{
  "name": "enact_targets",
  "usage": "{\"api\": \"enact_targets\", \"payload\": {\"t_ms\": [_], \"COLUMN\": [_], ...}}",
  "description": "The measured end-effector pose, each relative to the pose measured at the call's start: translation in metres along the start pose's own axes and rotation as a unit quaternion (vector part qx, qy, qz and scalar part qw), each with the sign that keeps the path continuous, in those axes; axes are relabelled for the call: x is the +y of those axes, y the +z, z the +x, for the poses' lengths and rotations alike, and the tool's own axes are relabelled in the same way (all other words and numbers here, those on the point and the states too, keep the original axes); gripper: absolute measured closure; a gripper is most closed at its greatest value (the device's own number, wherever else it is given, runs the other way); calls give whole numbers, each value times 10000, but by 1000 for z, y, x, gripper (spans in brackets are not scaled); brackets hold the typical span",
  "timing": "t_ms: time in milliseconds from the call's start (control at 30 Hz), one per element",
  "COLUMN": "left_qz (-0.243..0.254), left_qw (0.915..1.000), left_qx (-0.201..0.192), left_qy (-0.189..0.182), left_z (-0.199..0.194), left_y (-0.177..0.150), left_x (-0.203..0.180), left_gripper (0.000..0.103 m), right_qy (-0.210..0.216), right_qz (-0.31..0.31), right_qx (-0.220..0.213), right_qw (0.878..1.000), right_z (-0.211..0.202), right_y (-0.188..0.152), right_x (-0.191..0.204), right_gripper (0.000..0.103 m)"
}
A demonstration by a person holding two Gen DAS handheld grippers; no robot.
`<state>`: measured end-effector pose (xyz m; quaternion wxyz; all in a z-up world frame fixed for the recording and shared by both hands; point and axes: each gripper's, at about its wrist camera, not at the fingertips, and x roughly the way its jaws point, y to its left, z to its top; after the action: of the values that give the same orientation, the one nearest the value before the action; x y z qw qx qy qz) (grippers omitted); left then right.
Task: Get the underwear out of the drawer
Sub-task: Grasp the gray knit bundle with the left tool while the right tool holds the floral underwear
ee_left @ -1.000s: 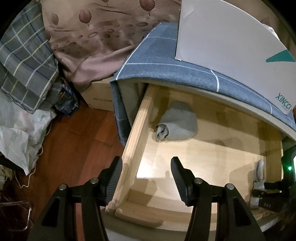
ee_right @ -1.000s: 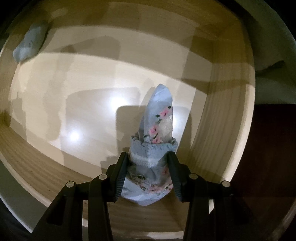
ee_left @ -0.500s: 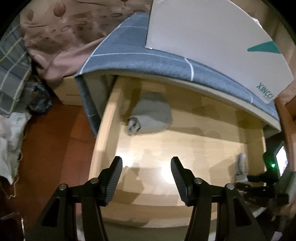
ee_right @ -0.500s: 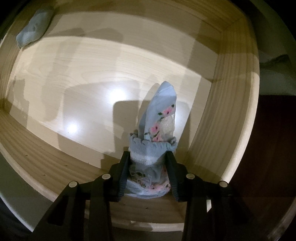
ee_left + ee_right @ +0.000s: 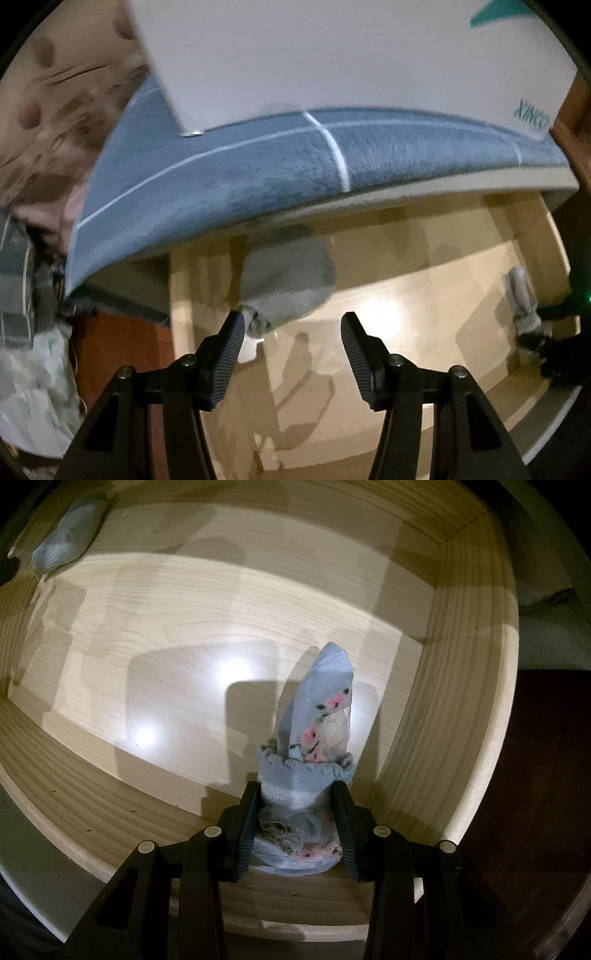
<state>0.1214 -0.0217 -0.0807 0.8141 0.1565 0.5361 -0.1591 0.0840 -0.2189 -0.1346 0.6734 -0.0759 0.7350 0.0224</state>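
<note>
Left gripper (image 5: 291, 354), jaws apart, has closed on the grey bundle (image 5: 291, 284) in the drawer (image 5: 461, 709); right gripper (image 5: 295, 834) clamps floral underwear (image 5: 314, 760): lift straight, clear the rim.

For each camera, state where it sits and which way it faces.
Left wrist: on the left gripper, angled down into the wooden drawer toward the grey bundle; its open fingers show.
Right wrist: on the right gripper, looking straight down; its fingers clamp the floral blue garment.
Shared: drawer, grey bundle, floral garment.
</note>
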Motion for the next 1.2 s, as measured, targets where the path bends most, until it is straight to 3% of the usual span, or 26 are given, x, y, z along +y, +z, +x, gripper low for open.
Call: {"api": "enact_targets", "payload": {"t_ms": [367, 533, 700, 733, 767, 967, 1200], "left_qz": [802, 792, 921, 954, 1008, 1181, 1225], "left_qw": [9954, 9937, 9927, 9923, 9918, 9902, 9887], "left_qx": [516, 783, 779, 769, 753, 668, 796], "left_qy": [-82, -107, 77, 148, 204, 323, 350], "left_z": [39, 52, 56, 57, 59, 61, 60], "left_y": [13, 19, 25, 26, 27, 30, 29], "left_x": [-14, -11, -13, -14, -15, -22, -29], "left_gripper": [47, 48, 48, 49, 58, 75, 81], "right_qy": [-3, -17, -27, -28, -28, -30, -36], "right_qz": [-2, -1, 5, 4, 5, 9, 19], "right_qx": [3, 13, 21, 21, 21, 22, 29], "right_qw": [10000, 10000, 10000, 10000, 10000, 10000, 10000], "right_z": [1, 3, 3, 3, 3, 5, 5], "right_y": [-11, -12, -12, -12, -13, -12, -11], "right_x": [-1, 2, 3, 2, 2, 3, 3], "right_gripper": [64, 64, 63, 63, 63, 63, 63]}}
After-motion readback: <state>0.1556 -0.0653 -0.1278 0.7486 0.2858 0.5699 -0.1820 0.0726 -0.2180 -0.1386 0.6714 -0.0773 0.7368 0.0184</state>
